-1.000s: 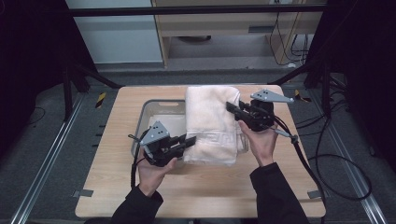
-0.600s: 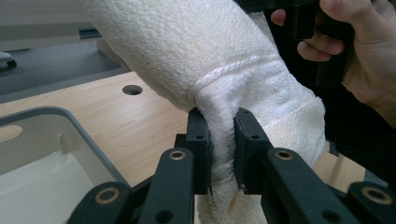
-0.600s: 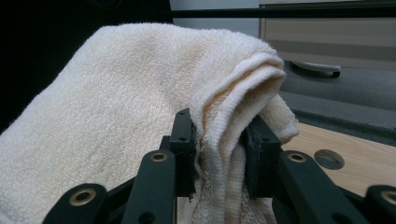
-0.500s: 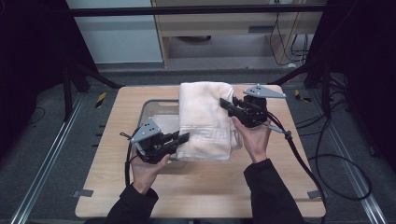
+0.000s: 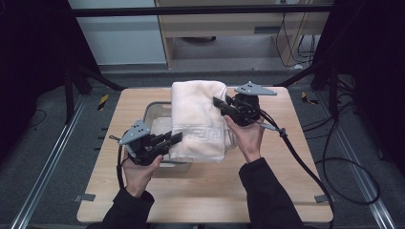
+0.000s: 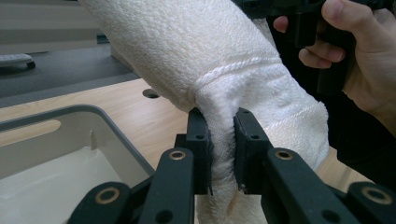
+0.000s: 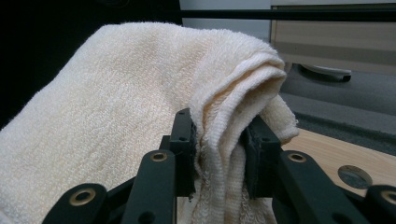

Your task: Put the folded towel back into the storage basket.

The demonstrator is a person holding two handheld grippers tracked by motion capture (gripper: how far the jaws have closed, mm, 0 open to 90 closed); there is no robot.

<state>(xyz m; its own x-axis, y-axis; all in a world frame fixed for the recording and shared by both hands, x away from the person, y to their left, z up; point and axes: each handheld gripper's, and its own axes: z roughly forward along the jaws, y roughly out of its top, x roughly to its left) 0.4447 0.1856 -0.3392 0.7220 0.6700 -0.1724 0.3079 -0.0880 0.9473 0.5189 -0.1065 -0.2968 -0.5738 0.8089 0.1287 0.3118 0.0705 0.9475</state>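
Holding the folded cream towel (image 5: 198, 119) up over the grey bin (image 5: 156, 110) on the wooden table (image 5: 286, 181), I am gripping it from both sides, so it is hanging in the air between my two hands. My left gripper (image 5: 174, 139) is clamping the towel's near lower edge, with a fold of cloth squeezed between its black pads (image 6: 201, 156), and my right gripper (image 5: 218, 102) is pinching a bunched edge on the far upper side, its pads (image 7: 184, 154) pressing into the layers.
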